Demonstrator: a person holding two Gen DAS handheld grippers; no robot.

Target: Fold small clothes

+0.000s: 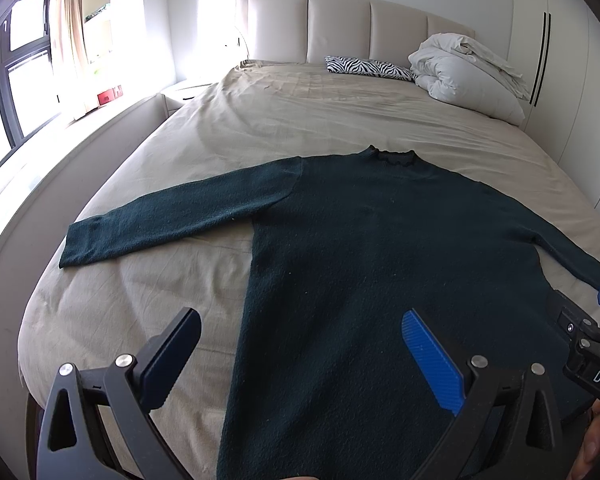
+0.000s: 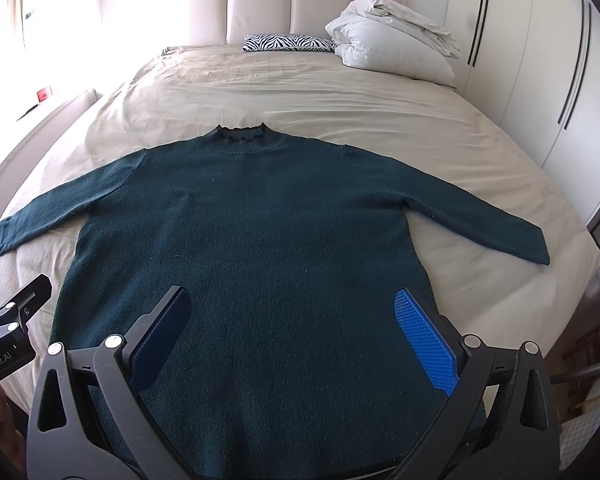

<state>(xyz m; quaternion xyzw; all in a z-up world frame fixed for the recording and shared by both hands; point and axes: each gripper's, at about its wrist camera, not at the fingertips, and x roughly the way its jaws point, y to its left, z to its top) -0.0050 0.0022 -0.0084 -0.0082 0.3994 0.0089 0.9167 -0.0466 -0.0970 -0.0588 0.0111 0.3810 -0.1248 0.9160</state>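
Sunlight fills the bedroom, where a big bed with a wrinkly beige sheet [image 2: 340, 104] stands against a padded cream headboard [image 2: 292, 4]. On the sheet lies a dark green knitted sweater [image 2: 260, 232], flat, both sleeves spread out to the sides, neck toward the headboard. Far behind it are a zebra-striped pillow [image 2: 286, 43] and a bundled white duvet [image 2: 388, 40]. Over the sweater's bottom part, the left gripper [image 1: 300, 356] is wide apart and holds nothing. So is the right gripper [image 2: 292, 332].
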